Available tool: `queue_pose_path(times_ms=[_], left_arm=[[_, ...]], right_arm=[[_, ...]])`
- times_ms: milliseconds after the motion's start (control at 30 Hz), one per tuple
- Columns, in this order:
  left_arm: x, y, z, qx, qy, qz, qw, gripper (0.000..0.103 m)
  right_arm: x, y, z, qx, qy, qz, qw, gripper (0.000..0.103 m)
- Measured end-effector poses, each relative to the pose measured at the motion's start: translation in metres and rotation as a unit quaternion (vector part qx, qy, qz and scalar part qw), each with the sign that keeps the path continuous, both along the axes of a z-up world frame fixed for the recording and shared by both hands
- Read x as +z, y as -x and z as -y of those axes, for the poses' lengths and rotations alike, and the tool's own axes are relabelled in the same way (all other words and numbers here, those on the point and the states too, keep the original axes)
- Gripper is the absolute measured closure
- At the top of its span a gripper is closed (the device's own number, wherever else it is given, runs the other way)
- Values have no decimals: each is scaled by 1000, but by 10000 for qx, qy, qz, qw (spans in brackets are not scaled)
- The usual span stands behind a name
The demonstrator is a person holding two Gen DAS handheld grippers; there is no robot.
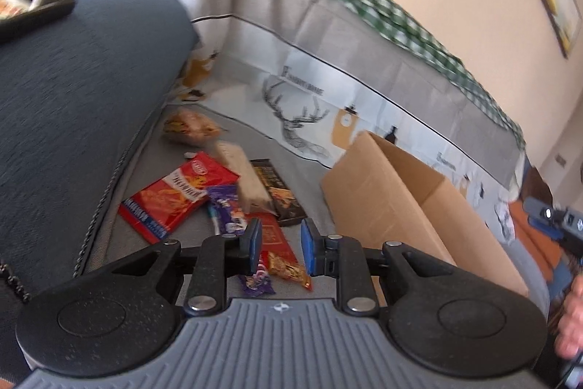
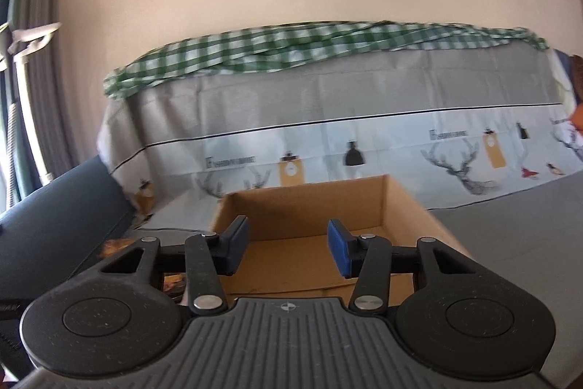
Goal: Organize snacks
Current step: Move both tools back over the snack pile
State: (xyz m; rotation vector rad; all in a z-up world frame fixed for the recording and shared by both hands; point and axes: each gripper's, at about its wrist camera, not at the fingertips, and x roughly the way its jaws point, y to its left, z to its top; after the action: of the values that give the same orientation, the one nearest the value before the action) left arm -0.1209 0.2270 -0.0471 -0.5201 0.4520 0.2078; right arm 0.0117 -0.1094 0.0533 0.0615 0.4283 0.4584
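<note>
Several snack packets lie on a grey sofa seat in the left wrist view: a large red packet (image 1: pixel 175 197), a purple packet (image 1: pixel 227 208), a beige bar (image 1: pixel 244 175), a dark chocolate box (image 1: pixel 278 192), a small red-orange packet (image 1: pixel 286 263) and a yellow bag (image 1: pixel 189 126). An open cardboard box (image 1: pixel 400 203) stands to their right. My left gripper (image 1: pixel 280 243) is open and empty, just above the small red-orange packet. My right gripper (image 2: pixel 288 243) is open and empty, above the cardboard box (image 2: pixel 309 217), whose inside looks bare.
A blue-grey sofa armrest (image 1: pixel 73 90) rises on the left. A printed deer cloth (image 2: pixel 364 148) covers the sofa back, with a green checked cloth (image 2: pixel 291 42) on top. The other gripper (image 1: pixel 561 221) shows at the right edge of the left wrist view.
</note>
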Motion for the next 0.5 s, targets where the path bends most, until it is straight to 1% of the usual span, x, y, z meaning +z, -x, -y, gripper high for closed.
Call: queue_pose_path(times_ms=[133,233,367,433,500], left_arm=[[-4,-3,-9,215,181,-127,9995,78],[-8,-5,-15,324,325,-201,9987,78],[-12,-8,-18,437,411,-308,9977,78],[-13,-11,-19,451,414,-373,9974,78],[-15,-15,-19,453,408,-455,9971,78]], right_arm=[[-9,10,-27,578,-47,33,9983,53],[-20,22,-54,1087,112,27,9940,53],[-30,44,-92,1877,269,100,9818,53],[-42,55,-113,2295,489,61,9721,53],[-53,64,-130,2589,801,63,9626,53]])
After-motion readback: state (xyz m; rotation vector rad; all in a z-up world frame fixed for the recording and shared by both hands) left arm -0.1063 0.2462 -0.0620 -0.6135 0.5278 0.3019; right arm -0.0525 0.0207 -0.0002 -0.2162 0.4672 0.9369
